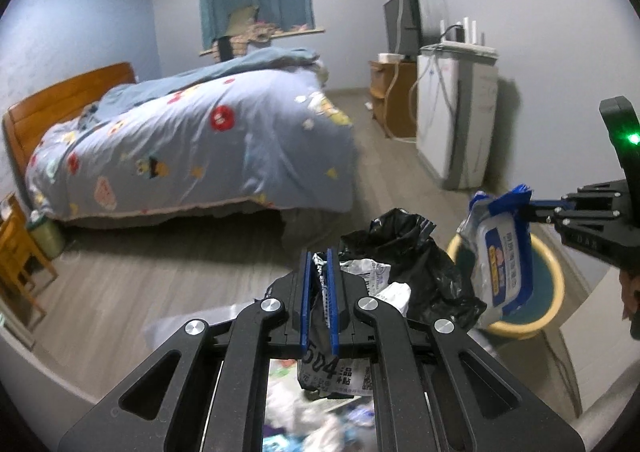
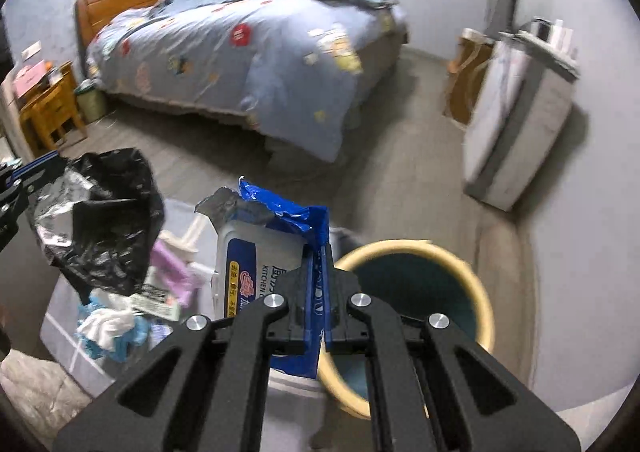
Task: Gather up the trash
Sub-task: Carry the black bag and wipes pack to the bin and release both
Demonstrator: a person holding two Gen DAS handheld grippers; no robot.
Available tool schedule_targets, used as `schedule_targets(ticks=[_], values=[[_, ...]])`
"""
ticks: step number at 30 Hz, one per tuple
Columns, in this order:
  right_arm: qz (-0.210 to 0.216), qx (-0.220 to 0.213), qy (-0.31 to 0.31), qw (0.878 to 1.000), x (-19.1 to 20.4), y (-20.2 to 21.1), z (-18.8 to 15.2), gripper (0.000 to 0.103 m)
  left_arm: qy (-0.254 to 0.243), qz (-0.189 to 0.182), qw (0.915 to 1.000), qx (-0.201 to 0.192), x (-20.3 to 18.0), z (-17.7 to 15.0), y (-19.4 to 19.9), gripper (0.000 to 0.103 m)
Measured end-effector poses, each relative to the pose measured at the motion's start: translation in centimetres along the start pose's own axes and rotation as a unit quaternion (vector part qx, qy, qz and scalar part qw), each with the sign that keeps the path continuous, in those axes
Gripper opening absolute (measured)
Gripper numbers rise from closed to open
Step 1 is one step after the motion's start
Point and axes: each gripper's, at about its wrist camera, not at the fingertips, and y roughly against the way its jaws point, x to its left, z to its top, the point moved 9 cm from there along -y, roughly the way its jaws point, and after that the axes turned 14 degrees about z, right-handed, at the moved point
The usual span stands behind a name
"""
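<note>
My left gripper is shut on a crumpled black plastic bag with printed labels, held in the air; the bag also shows at the left of the right wrist view. My right gripper is shut on a blue and white wet-wipes pack, held just left of a round bin with a yellow rim. In the left wrist view the pack hangs over the bin, with the right gripper coming in from the right.
A pile of loose trash, white, blue and purple, lies on a clear bin lid below the bag. A bed with a blue quilt fills the middle. A white appliance and wooden cabinet stand along the right wall. Wooden nightstand at left.
</note>
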Motion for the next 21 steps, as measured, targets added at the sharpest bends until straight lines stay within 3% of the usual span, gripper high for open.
schedule_targets(ticks=[6, 11, 17, 21], values=[[-0.057, 0.003, -0.063, 0.996, -9.1, 0.6, -1.6, 0.003, -0.036, -0.038, 0.9986, -0.001, -6.4, 1.3, -1.2, 0.008], [-0.089, 0.041, -0.128, 0.987, -15.5, -1.7, -5.1, 0.003, -0.084, -0.067, 0.9942, 0.013, -14.0, 0.7, -4.1, 0.008], [-0.083, 0.081, -0.182, 0.977, -18.0, -4.7, -8.1, 0.004, -0.113, -0.097, 0.9870, 0.060, -21.4, -2.0, -8.4, 0.009], [-0.078, 0.094, -0.209, 0.970, -18.4, -5.2, -9.6, 0.010, -0.115, -0.118, 0.9831, 0.078, -23.4, -3.1, -9.7, 0.022]])
